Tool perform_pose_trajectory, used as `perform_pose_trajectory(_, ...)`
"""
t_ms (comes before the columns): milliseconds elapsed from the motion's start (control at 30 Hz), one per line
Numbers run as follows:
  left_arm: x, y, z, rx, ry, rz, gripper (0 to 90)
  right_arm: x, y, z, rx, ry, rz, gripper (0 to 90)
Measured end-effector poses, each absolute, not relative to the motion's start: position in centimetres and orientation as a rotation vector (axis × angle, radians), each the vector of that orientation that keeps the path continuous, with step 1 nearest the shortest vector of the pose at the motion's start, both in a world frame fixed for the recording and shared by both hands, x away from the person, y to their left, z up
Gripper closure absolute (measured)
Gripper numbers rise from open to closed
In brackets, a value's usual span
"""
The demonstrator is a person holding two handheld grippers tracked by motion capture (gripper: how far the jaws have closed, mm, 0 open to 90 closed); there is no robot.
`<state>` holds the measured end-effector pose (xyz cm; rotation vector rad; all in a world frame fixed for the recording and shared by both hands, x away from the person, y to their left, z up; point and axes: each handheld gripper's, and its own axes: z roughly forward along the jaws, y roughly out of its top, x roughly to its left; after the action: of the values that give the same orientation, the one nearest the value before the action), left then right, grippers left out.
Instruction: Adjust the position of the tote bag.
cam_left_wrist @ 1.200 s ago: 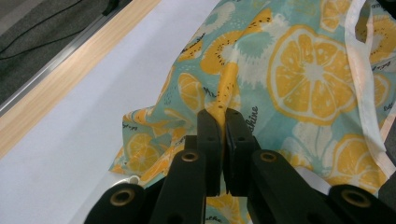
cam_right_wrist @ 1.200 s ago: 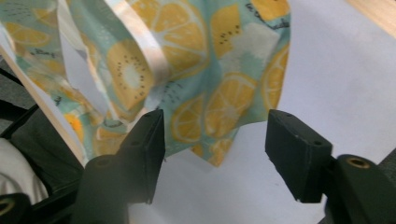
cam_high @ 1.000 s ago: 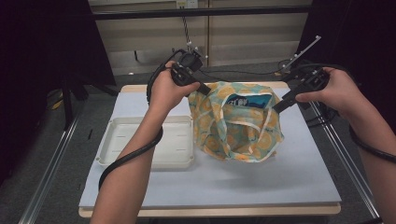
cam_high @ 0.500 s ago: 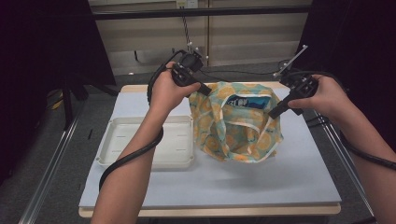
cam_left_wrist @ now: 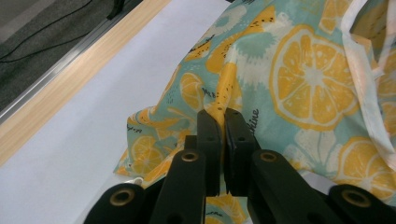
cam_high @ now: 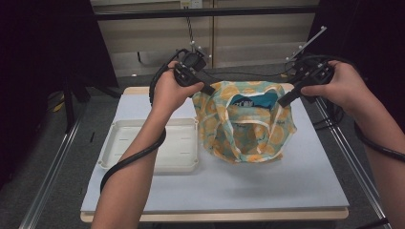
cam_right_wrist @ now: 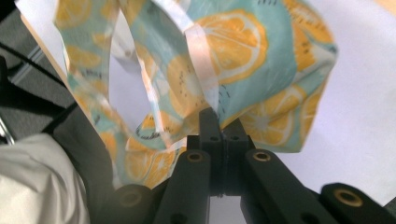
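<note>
Now both tongs (cam_left_wrist: 223,122) (cam_right_wrist: 219,122) pinch the lemon-print bag (cam_high: 248,124).

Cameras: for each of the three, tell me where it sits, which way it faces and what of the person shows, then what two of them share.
High view: fixed above the near side, looking forward and down on the table, tray and bag; both forearms, left gripper, right gripper.
Left gripper view: rides the left gripper, facing along its shut jaws pinching the bag's cloth.
Right gripper view: rides the right gripper, likewise clamped on the bag.
Shared: both gripper views show the lemon-print bag over the white table.
</note>
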<state>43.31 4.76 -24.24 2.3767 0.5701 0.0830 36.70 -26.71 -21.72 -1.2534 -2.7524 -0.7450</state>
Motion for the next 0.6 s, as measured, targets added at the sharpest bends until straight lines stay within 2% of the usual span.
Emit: perform_pose_trajectory(600, 44.1, 4.8, -24.4, 2.389, 0.574, 0.065, 85.8, 39.5, -25.0, -19.3, -1.310, -2.766, -0.840, 90.0)
